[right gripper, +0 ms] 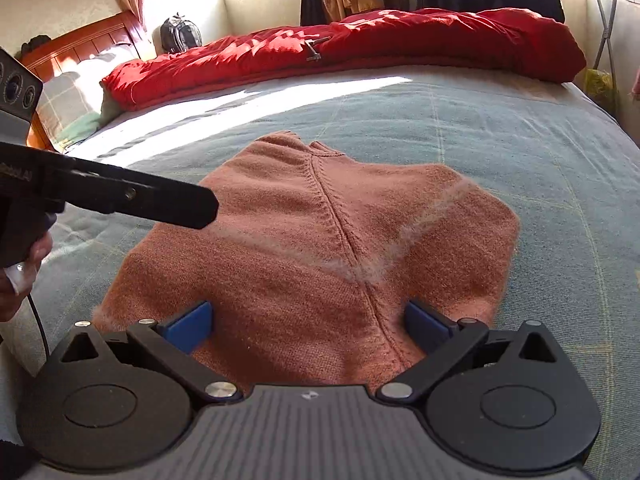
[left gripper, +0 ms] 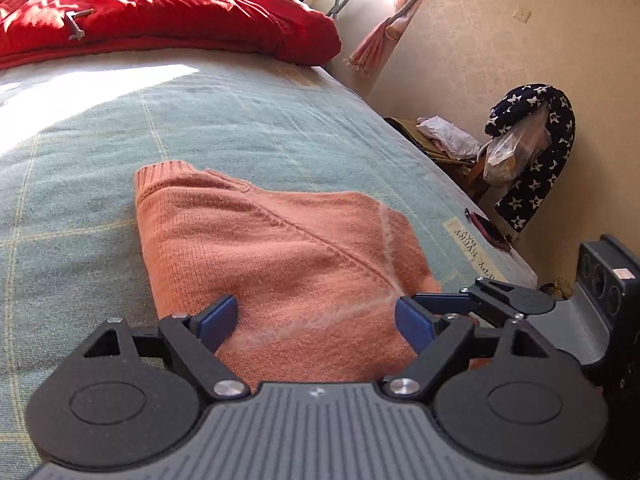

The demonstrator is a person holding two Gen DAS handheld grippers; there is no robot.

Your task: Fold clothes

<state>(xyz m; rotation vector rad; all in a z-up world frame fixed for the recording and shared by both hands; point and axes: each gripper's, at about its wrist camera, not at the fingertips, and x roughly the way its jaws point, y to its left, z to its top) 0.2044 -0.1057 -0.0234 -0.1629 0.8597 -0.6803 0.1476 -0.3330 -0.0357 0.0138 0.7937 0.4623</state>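
Sweater (right gripper: 320, 252): salmon knit, fuzzy pale streak, ribbed seam down the middle, folded to a rough square, flat on the blue-green checked bedcover (right gripper: 540, 168). My left tongs (left gripper: 316, 322) and right tongs (right gripper: 310, 326) hover over its near edge, angled down, both wide open, gripping nothing.

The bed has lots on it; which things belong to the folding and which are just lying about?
Part of the job:
orange sweater
left gripper
right gripper

Just lying about:
red quilt
backpack
star-patterned cloth
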